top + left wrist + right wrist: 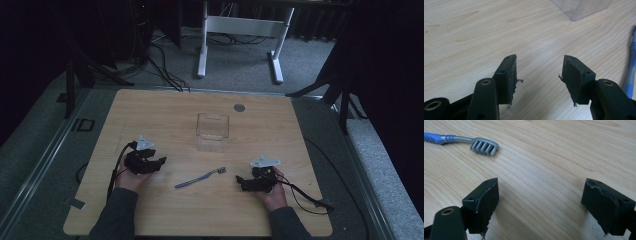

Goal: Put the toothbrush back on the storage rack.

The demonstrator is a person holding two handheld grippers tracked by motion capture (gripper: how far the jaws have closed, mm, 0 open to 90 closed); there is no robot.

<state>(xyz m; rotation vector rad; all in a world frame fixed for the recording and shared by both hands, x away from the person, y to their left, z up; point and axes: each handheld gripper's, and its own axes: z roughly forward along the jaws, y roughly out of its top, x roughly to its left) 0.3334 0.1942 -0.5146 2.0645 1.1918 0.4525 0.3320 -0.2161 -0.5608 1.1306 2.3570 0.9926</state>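
Matt wood-grain table, clear glossy plastic box, blue plastic toothbrush

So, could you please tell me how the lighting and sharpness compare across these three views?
High view: dim and grainy, toothbrush small, clear box faint. Left gripper view: bright, wood grain crisp, the left gripper slightly soft. Right gripper view: bright, bristles sharp, the right gripper blurred.

The high view looks forward and down from above the near edge, taking in the whole tabletop and the floor beyond its far side. The left gripper view sits low and close over the wood, facing along the left hand-held gripper toward the clear container, with the toothbrush at its right margin. The right gripper view, equally low and close, looks along the right hand-held gripper; it shares that toothbrush and the surrounding wood with the other two views.
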